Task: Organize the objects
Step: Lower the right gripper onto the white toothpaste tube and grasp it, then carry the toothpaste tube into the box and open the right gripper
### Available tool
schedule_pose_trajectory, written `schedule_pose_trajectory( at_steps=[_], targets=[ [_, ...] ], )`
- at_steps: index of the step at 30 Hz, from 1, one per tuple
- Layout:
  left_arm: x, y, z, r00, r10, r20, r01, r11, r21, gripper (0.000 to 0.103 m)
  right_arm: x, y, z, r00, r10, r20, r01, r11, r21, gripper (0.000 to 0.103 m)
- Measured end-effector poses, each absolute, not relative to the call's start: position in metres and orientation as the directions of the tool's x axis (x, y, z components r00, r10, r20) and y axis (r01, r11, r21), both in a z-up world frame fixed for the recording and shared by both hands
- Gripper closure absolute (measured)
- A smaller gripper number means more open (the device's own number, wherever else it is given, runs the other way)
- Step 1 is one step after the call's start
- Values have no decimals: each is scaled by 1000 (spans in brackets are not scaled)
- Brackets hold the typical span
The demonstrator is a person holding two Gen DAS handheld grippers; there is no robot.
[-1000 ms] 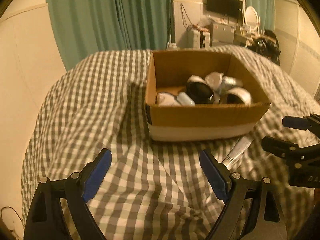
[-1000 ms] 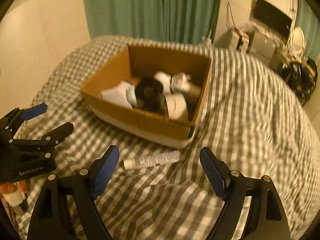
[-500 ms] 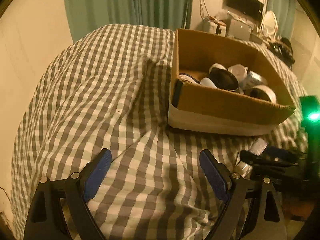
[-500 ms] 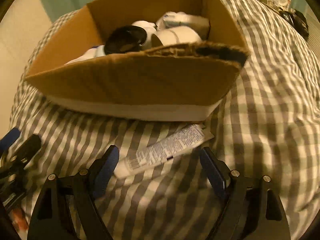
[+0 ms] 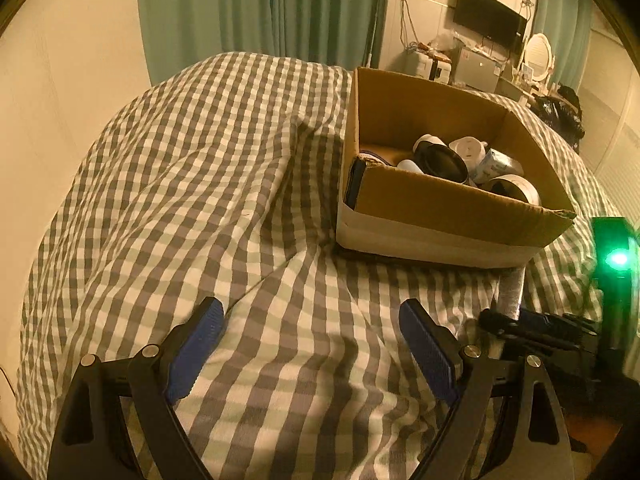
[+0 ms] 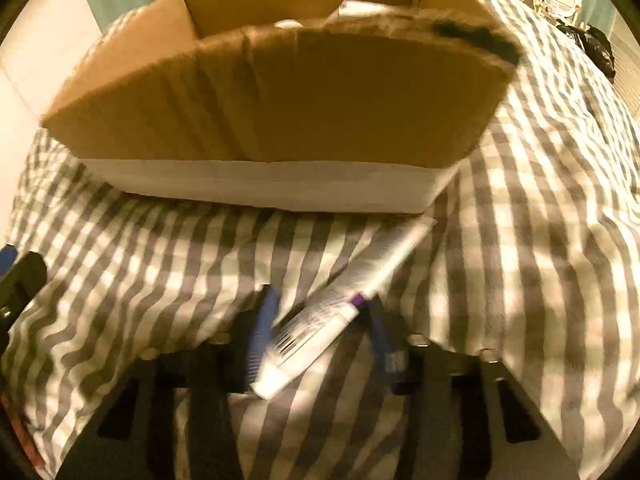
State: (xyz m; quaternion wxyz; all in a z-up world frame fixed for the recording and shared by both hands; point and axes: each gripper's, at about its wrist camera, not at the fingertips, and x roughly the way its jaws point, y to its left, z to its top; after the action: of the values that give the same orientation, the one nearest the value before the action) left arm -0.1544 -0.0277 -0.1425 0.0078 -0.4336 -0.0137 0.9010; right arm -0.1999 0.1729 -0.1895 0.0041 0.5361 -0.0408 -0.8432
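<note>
A white tube [image 6: 344, 308] lies on the checked bedcover in front of a cardboard box [image 6: 280, 92]. My right gripper [image 6: 320, 316] has its blue pads close on either side of the tube's lower part, low on the cover; the picture is blurred. In the left wrist view the tube [image 5: 510, 290] pokes out below the box [image 5: 440, 204], with the right gripper [image 5: 520, 322] on it. The box holds several white and black containers [image 5: 440, 160]. My left gripper [image 5: 308, 336] is open and empty above the cover, left of the tube.
The checked bedcover [image 5: 200, 184] is rumpled with folds left of the box. A green curtain [image 5: 260, 8] hangs behind. A desk with a monitor [image 5: 488, 24] and clutter stands at the back right. A green light [image 5: 618, 259] glows on the right gripper's body.
My right gripper has moved down and forward to the tube and its jaws have narrowed around it. The left gripper has shifted slightly, staying open.
</note>
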Motion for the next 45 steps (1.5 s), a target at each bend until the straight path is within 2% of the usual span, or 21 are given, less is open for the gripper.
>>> schedule_pose_trajectory(
  at_steps=[3, 7, 14, 19, 27, 37, 45],
  targets=[
    [-151, -26, -144, -619, 23, -785, -7, -1000, -24, 11, -185, 176, -179, -453, -90, -887, -28, -993, 115, 75],
    [-144, -22, -142, -616, 13, -787, -13, -1000, -7, 11, -168, 178, -169, -476, -120, -871, -12, -990, 143, 79],
    [-128, -22, -138, -625, 34, -780, -14, -999, -33, 11, -131, 182, -142, -553, -180, -813, 46, -981, 186, 82],
    [-117, -24, -131, -635, 38, -772, 1, -999, -50, 11, -140, 169, -124, -596, -202, -777, 73, -977, 198, 82],
    [-108, -18, -110, -669, 15, -743, -6, -1000, -15, 11, -131, 165, -86, -651, -231, -723, 133, -973, 191, 82],
    [-153, -8, -45, -729, 47, -683, -21, -999, -45, 11, -143, 173, -2, -746, -248, -618, 209, -968, 137, 82],
    [-204, -3, -12, -780, 45, -625, -32, -999, -32, 11, -201, 182, 28, -758, -235, -609, 220, -970, 100, 82]
  ],
)
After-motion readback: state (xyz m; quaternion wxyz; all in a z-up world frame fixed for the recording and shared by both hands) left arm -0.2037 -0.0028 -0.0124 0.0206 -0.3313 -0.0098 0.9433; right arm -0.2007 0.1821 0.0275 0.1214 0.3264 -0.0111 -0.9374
